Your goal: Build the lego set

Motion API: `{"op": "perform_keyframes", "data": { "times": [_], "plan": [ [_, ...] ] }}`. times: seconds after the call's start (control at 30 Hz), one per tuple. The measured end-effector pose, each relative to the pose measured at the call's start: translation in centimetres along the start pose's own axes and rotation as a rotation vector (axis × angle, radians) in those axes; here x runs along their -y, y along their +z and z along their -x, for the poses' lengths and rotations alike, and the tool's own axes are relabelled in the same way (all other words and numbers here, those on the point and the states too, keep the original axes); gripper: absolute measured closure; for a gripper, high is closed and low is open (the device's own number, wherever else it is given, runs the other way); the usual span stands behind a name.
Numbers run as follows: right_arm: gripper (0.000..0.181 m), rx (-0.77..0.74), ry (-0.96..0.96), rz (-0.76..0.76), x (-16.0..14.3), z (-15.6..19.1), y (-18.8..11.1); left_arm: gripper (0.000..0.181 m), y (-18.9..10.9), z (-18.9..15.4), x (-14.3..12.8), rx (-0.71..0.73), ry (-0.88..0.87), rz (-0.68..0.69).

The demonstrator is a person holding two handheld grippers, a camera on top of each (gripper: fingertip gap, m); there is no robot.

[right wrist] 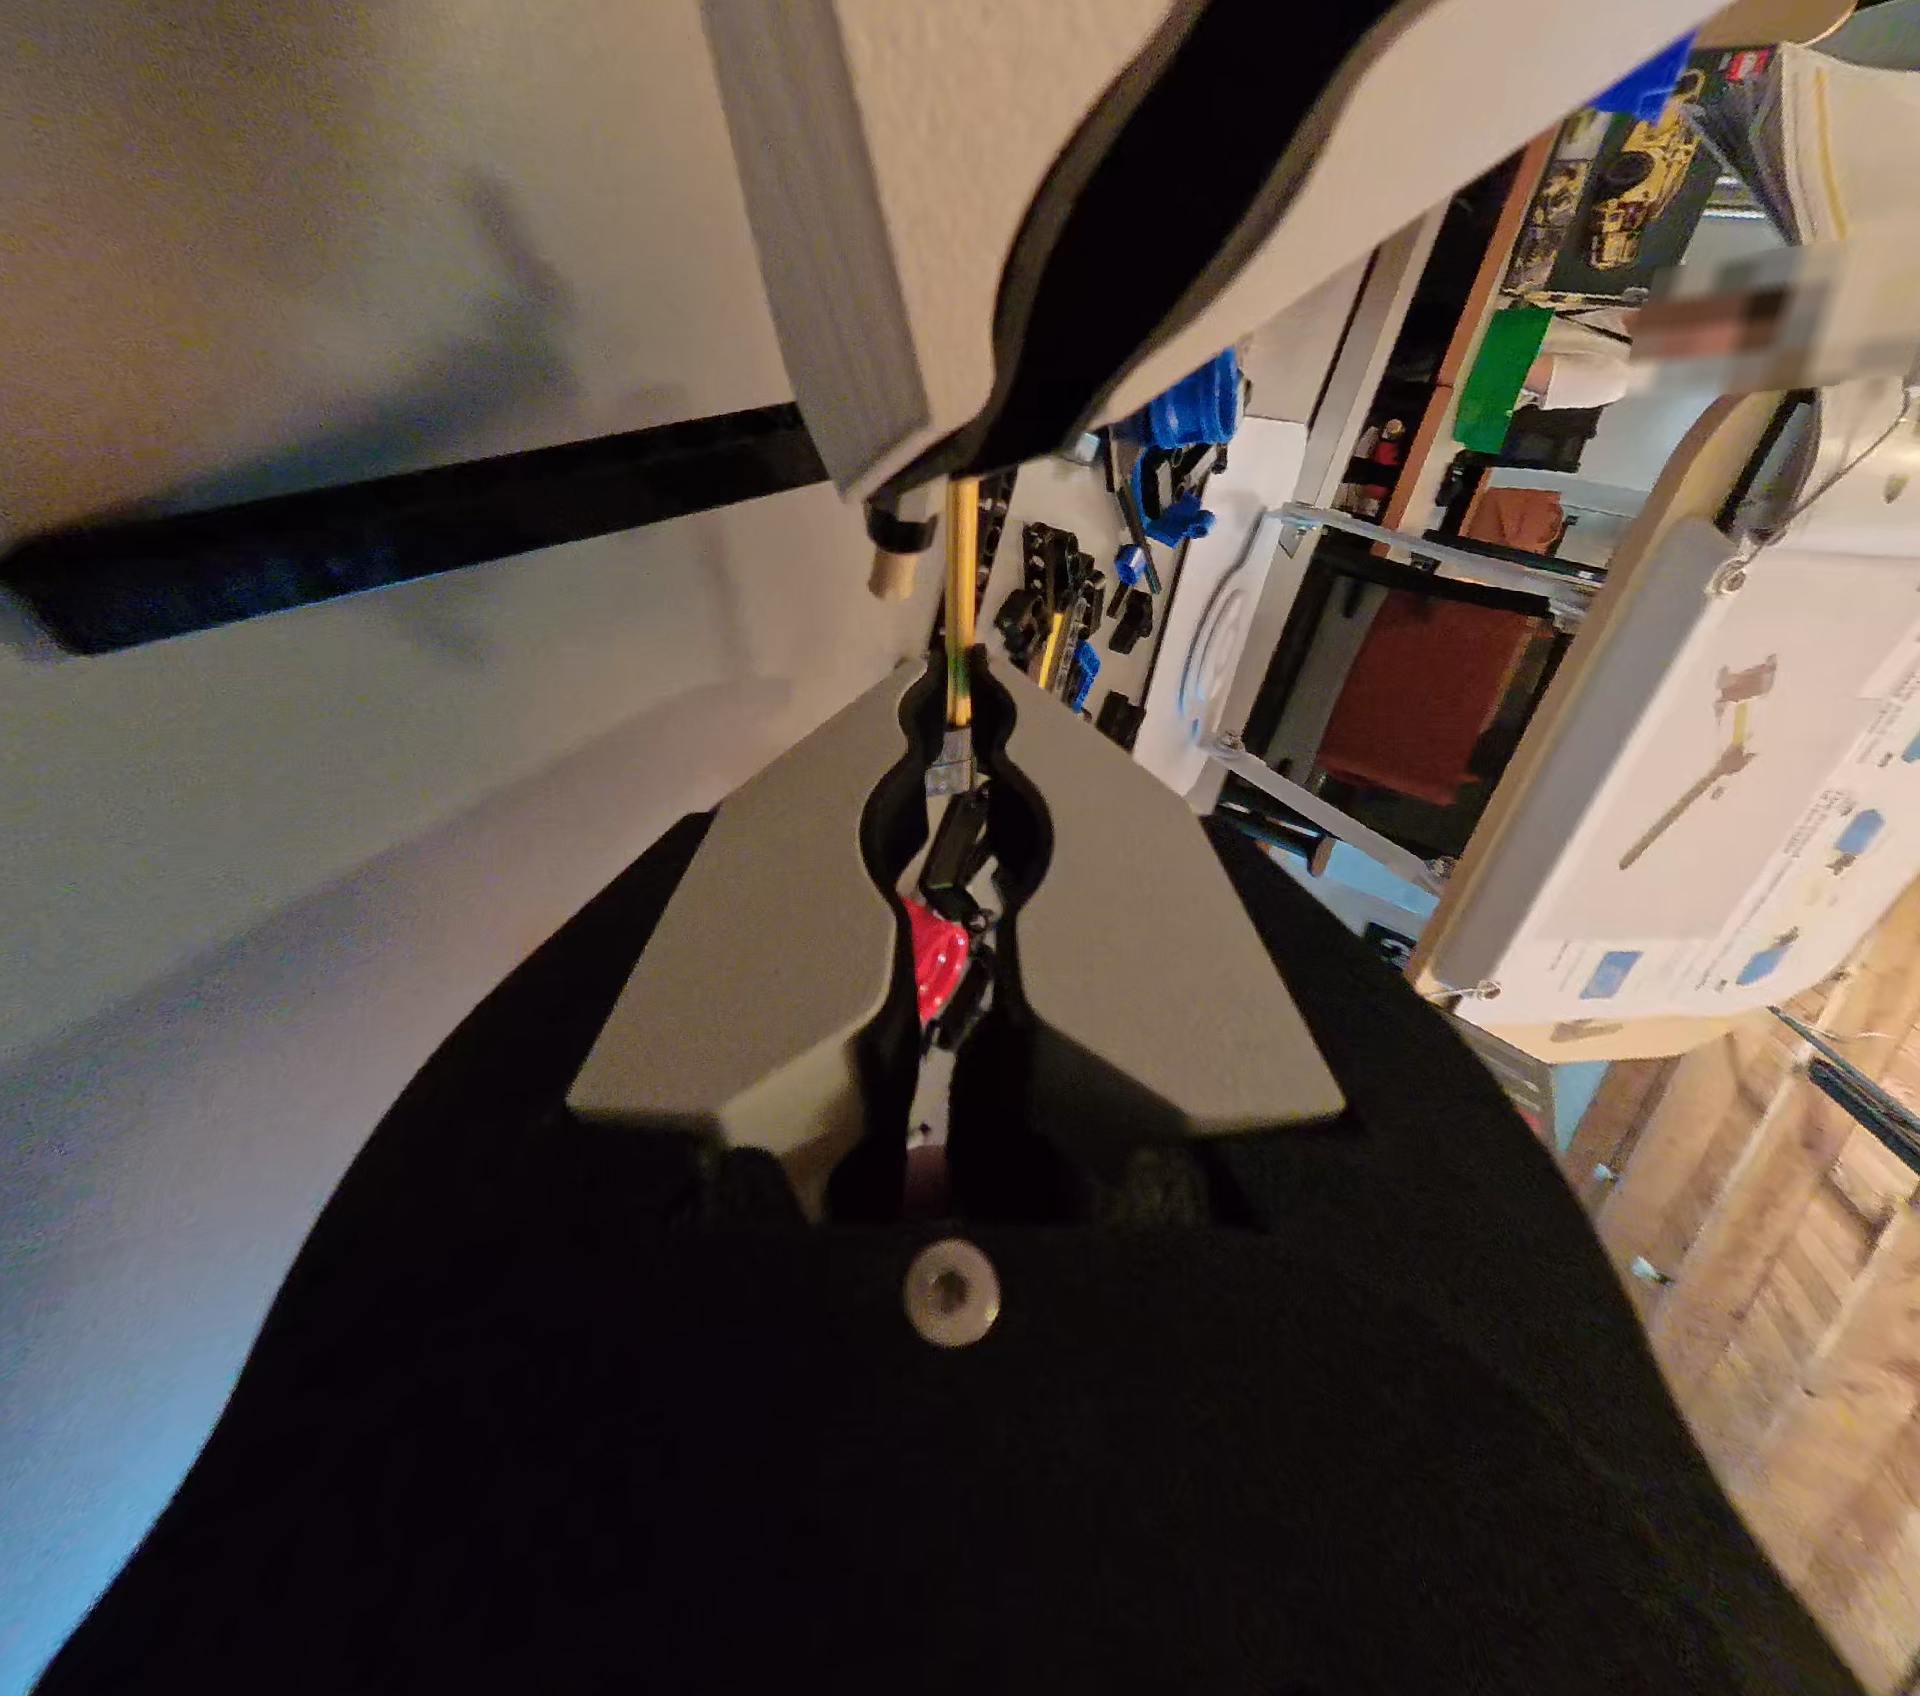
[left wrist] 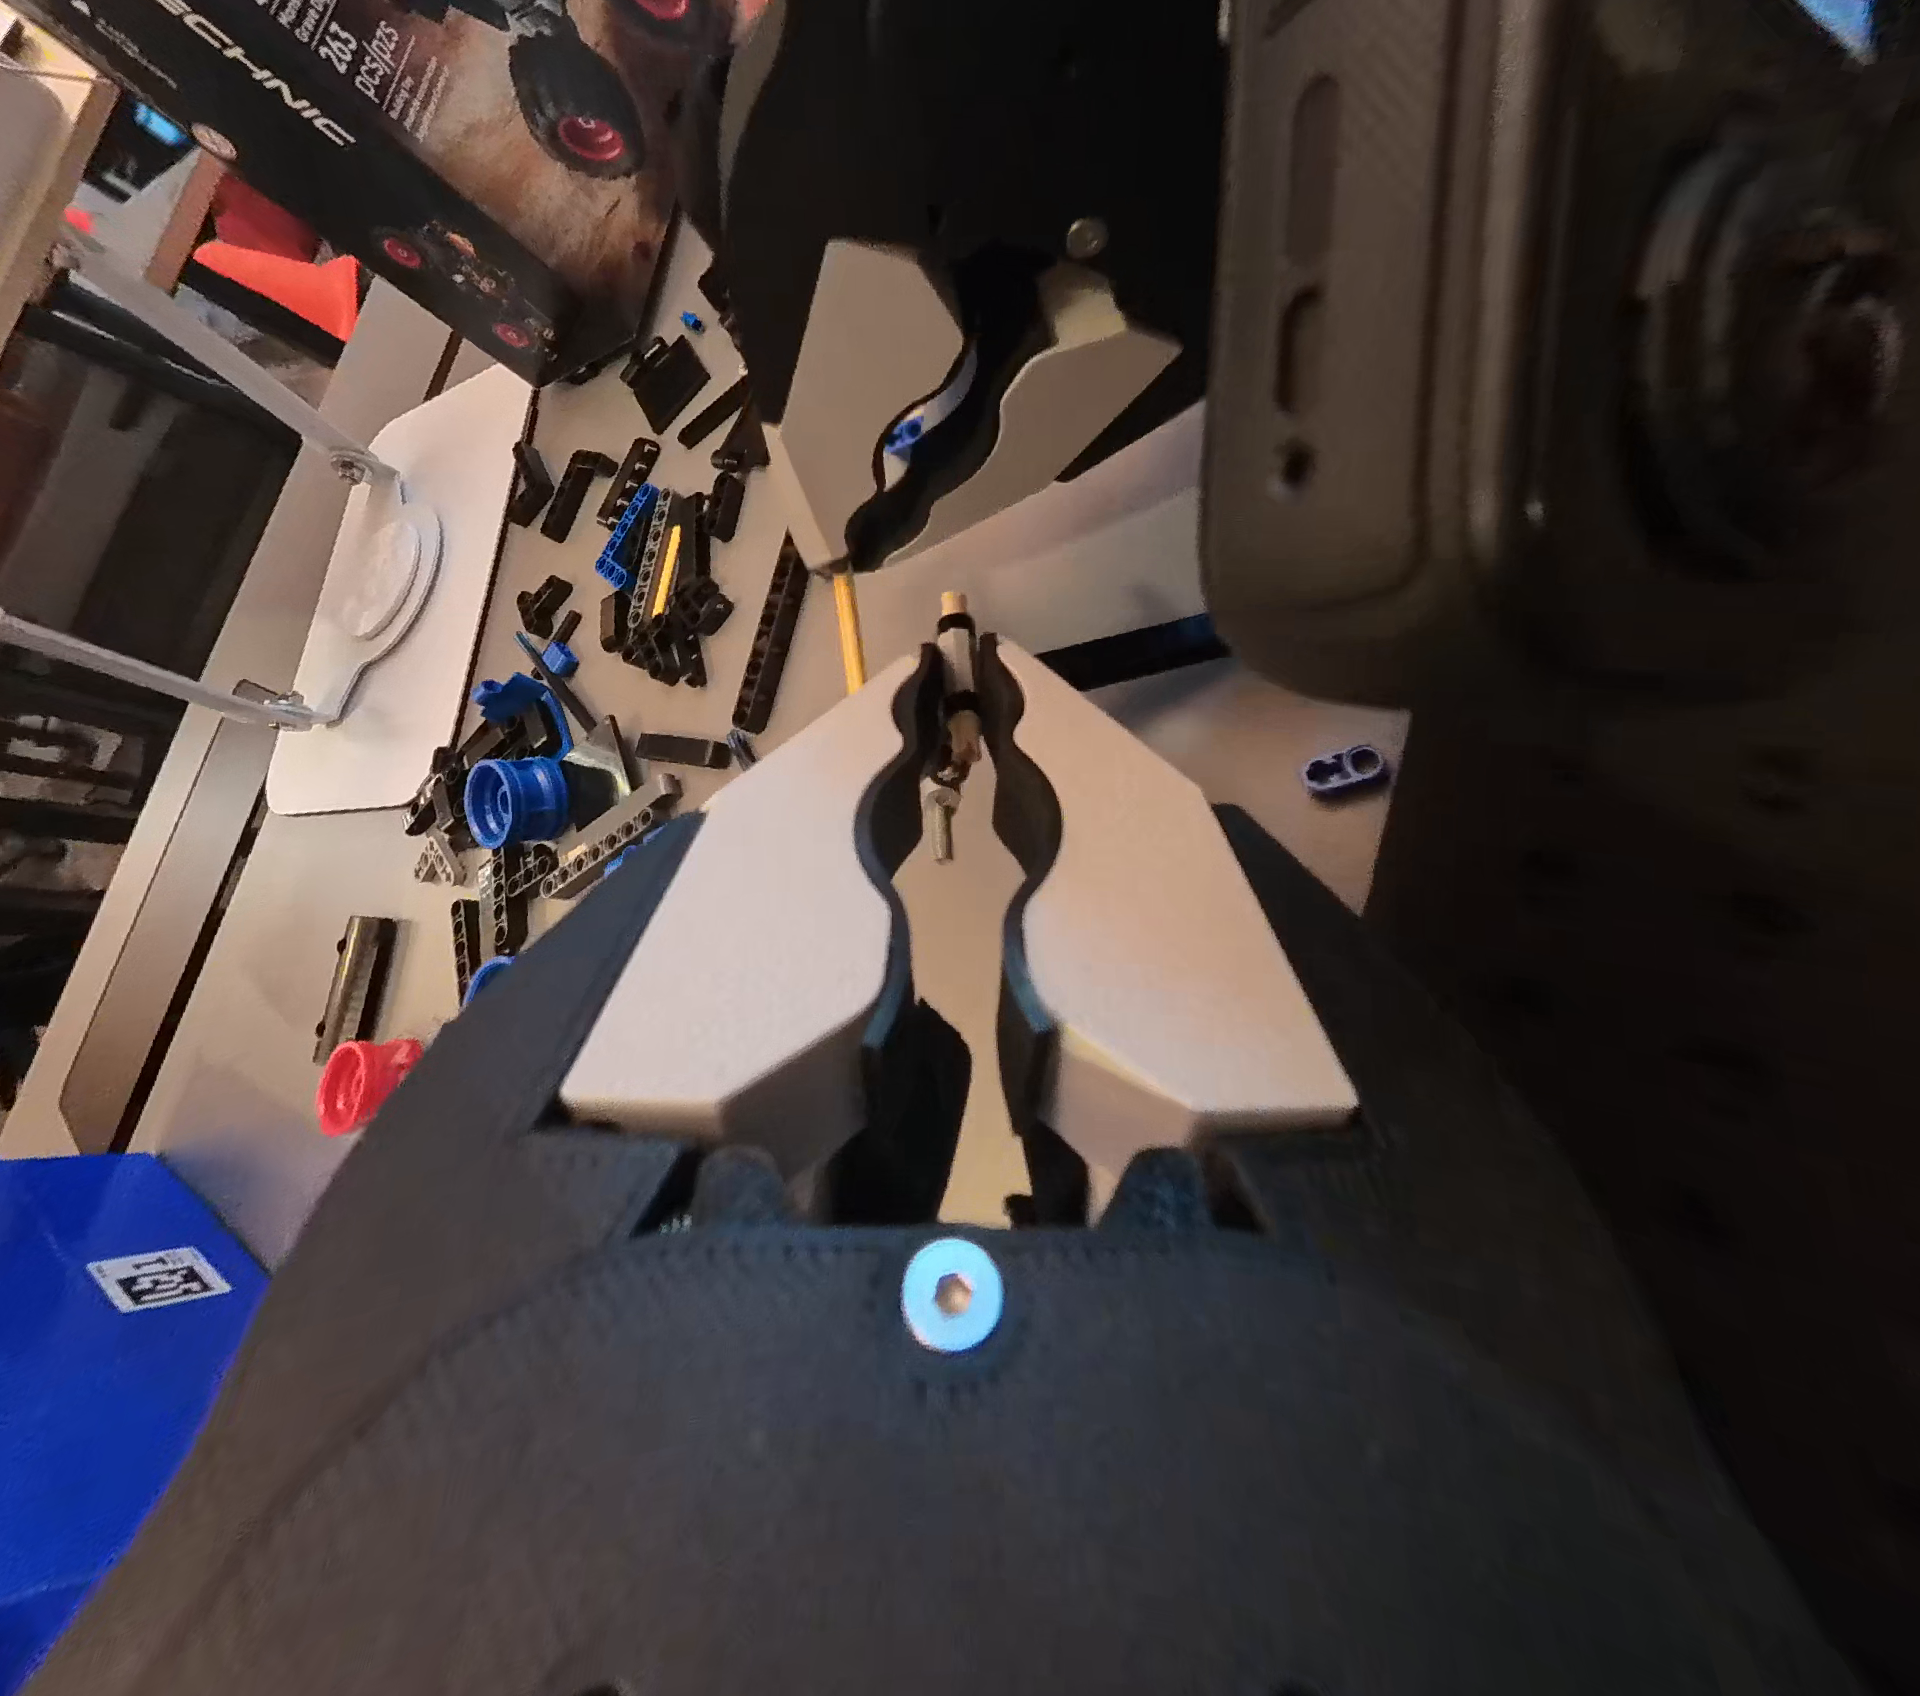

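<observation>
My left tool (left wrist: 956, 659) is pinching a short pin with a cream tip (left wrist: 954, 638), its fingers pressed together on it so the cream end pokes out past the tips. My right tool (right wrist: 961, 675) is clamped on a thin yellow rod (right wrist: 961, 566), which sticks forward out of the fingertips; behind the grip, black and red parts (right wrist: 945, 950) sit on the same rod between the fingers. In the left wrist view the right tool (left wrist: 847, 560) comes in from above, close to my own, with the yellow rod (left wrist: 850, 633) just beside the pin but apart from it. The rest of the set lies loose on the white desk (left wrist: 1039, 566): a heap of black beams (left wrist: 665, 597), a blue wheel hub (left wrist: 514, 799), a red hub (left wrist: 358, 1080) and a small blue link (left wrist: 1342, 768) off by itself. The set's box (left wrist: 343, 36) stands at the back of the desk. In the right wrist view an instruction booklet (right wrist: 1714, 815) is propped up to the right.
</observation>
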State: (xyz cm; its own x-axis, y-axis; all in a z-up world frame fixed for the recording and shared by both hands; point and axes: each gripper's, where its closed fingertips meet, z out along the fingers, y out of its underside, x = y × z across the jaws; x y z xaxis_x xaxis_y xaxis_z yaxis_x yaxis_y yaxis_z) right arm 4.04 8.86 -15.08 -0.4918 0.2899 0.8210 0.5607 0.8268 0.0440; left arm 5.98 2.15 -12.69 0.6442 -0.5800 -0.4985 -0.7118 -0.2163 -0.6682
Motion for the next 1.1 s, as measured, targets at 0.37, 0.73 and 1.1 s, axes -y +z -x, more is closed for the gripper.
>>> {"op": "perform_keyframes", "data": {
  "times": [0.37, 0.73, 1.1],
  "plan": [
    [0.179, 0.120, 0.171, -0.165, 1.6, 1.3, 0.3, 0.176, -0.7, -0.5, -0.2, -0.030, 0.000, -0.103],
    [0.179, 0.147, 0.254, -0.263, 3.0, 1.5, 0.1, 0.176, -1.1, -1.2, 0.1, -0.049, 0.028, -0.155],
    [0.179, 0.084, 0.283, -0.263, 3.0, 1.3, 0.0, 0.119, -3.9, -0.3, -1.0, -0.137, -0.267, -0.182]
  ]
}}
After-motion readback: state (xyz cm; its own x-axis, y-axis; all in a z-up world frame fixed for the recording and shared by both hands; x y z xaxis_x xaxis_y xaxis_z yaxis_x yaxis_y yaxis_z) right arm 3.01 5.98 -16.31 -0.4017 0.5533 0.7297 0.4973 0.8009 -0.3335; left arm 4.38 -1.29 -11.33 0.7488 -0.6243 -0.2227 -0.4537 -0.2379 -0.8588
